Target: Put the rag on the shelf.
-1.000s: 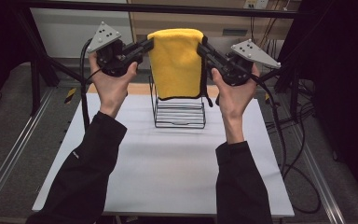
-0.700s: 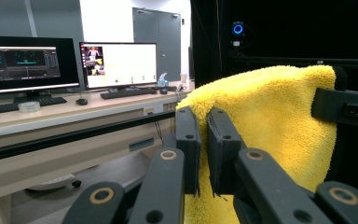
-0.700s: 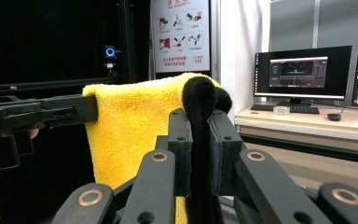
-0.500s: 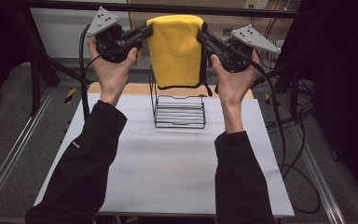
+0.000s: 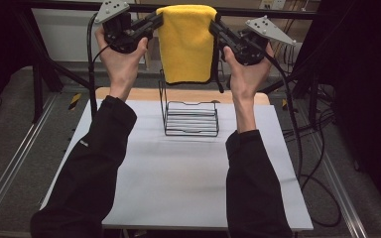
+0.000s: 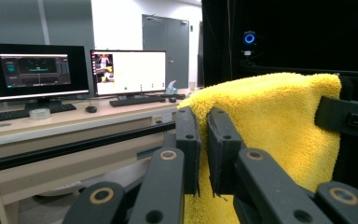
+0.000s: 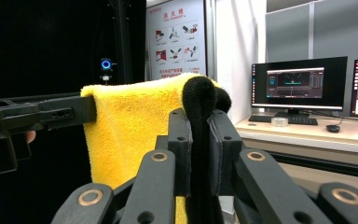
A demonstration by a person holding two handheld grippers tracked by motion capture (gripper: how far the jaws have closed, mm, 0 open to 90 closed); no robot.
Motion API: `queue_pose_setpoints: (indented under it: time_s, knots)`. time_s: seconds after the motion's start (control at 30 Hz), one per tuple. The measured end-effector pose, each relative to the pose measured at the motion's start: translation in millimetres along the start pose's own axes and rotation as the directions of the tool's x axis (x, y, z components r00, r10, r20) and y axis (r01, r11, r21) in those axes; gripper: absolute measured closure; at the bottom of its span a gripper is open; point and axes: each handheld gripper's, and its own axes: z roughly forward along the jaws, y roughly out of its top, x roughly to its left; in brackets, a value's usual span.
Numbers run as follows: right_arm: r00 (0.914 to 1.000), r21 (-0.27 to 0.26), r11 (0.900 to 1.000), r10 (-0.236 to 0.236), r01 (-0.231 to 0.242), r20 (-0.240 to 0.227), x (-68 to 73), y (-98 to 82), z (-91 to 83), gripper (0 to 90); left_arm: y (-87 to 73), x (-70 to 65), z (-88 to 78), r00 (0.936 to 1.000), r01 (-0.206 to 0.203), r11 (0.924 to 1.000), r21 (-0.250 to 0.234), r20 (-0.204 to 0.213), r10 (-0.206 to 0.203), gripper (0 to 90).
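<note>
A folded yellow towel (image 5: pixel 186 42) with a black trim hangs in the air above a black wire rack (image 5: pixel 190 116). My left gripper (image 5: pixel 158 20) is shut on the towel's left top corner, my right gripper (image 5: pixel 214 22) on its right top corner. In the left gripper view the jaws pinch the yellow towel (image 6: pixel 270 126) at its near edge, left gripper (image 6: pixel 204 140). In the right gripper view the black trim (image 7: pixel 200 107) sits between the jaws of the right gripper (image 7: pixel 200 140), with the yellow towel (image 7: pixel 130 135) stretching away to the other gripper.
The white table top (image 5: pixel 178 173) lies below, with the rack standing near its far edge in the middle. A wooden board (image 5: pixel 129 94) lines the back. Cables (image 5: pixel 297 148) trail down at the right. A desk with monitors (image 6: pixel 74 70) stands beyond.
Both hands have risen and moved away from the person, lifting the towel higher above the rack. The grips on the two corners are unchanged.
</note>
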Motion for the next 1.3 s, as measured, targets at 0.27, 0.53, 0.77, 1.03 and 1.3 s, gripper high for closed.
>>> queue_pose_setpoints:
  time_s: [0.27, 0.53, 0.77, 1.03, 1.3]
  knots:
    - [0.9997, 0.002, 1.000, -0.022, 0.022, -0.010, -8.5, -2.5, 17.2, 81.4, -1.3, 10.3, 12.1, 0.9991, -0.026, 0.9997, 0.003, -0.032, 0.026, 83.9]
    - [0.9990, 0.020, 0.999, -0.043, 0.043, -0.014, -16.2, -14.1, 31.7, 81.4, -12.9, 18.3, 19.7, 0.9982, -0.036, 0.9991, 0.021, -0.046, 0.037, 83.9]
    - [0.9981, 0.046, 0.997, -0.058, 0.059, -0.021, -21.2, -31.6, 33.1, 81.4, -31.5, 21.0, 21.3, 0.9980, -0.049, 0.9971, 0.058, -0.037, 0.052, 83.9]
    - [0.9978, 0.089, 0.994, -0.064, 0.065, -0.020, -26.4, -51.4, 28.4, 81.4, -50.8, 19.6, 19.1, 0.9969, -0.074, 0.9930, 0.092, -0.017, 0.076, 83.8]
    - [0.9973, 0.146, 0.987, -0.068, 0.071, -0.028, -30.5, -70.7, 25.3, 81.3, -71.5, 17.8, 19.7, 0.9960, -0.088, 0.9865, 0.138, -0.001, 0.089, 83.8]
